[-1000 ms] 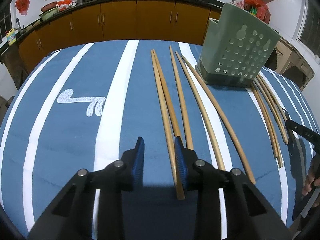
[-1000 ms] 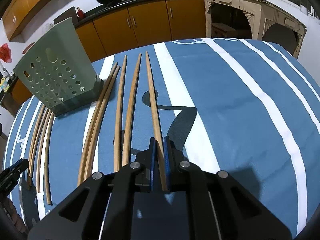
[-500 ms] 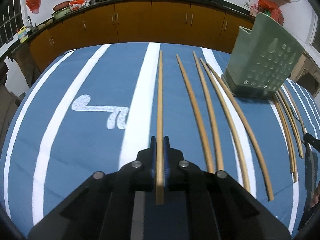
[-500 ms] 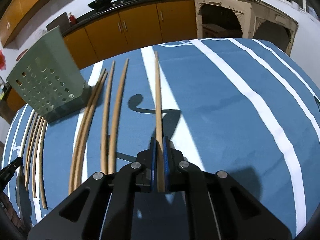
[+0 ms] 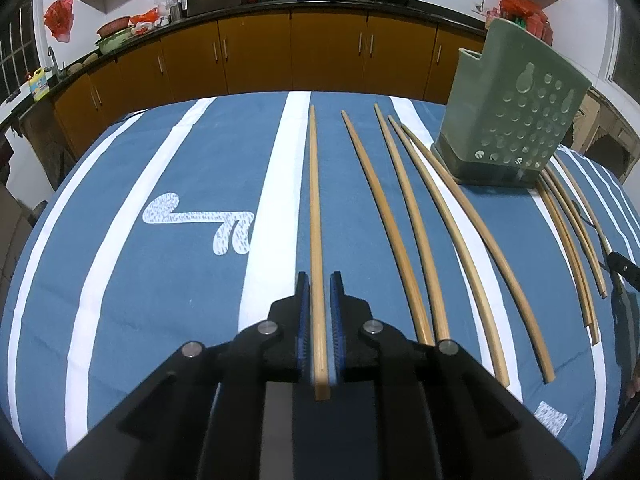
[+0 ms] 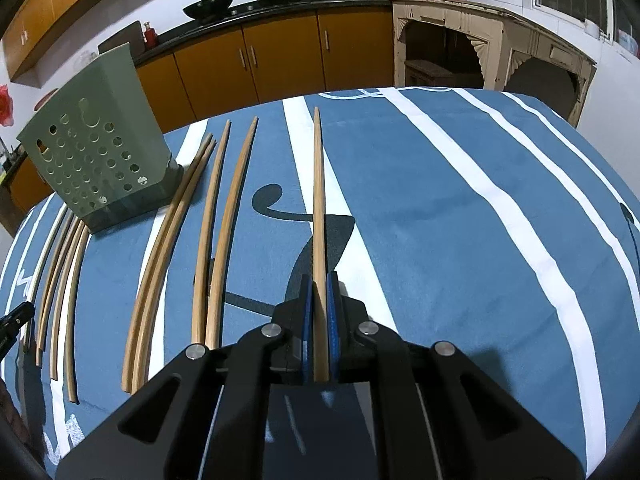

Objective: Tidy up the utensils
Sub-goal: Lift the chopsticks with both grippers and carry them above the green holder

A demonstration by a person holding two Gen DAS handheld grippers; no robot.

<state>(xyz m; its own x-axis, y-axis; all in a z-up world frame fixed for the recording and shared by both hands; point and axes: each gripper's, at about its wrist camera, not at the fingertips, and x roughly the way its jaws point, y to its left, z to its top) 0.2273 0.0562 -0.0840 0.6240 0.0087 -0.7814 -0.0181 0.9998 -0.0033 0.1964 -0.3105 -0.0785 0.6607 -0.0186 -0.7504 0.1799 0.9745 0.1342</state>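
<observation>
On the blue striped tablecloth (image 5: 160, 184), the green perforated chopstick holder (image 5: 508, 120) stands ahead-right of the left gripper (image 5: 319, 282) and ahead-left of the right gripper (image 6: 320, 280) (neither plainly nearer). Each gripper's chopstick runs lengthwise between its fingers, tip pointing away. The right gripper is clamped on the right chopstick (image 6: 318, 200), while the left jaws, just opening, stand slack about the left chopstick (image 5: 316, 200).

Green perforated utensil holder (image 5: 508, 108) stands upright on the blue white-striped tablecloth (image 5: 192, 184), toward its far edge. Long pale wooden chopsticks lie flat, roughly parallel, running from near edge toward far edge: four loose ones (image 5: 424, 216) on one side of the holder, a tighter bunch (image 5: 572, 220) on the other. One chopstick (image 5: 316, 216) points straight toward the far edge; another (image 6: 318, 200) likewise.
</observation>
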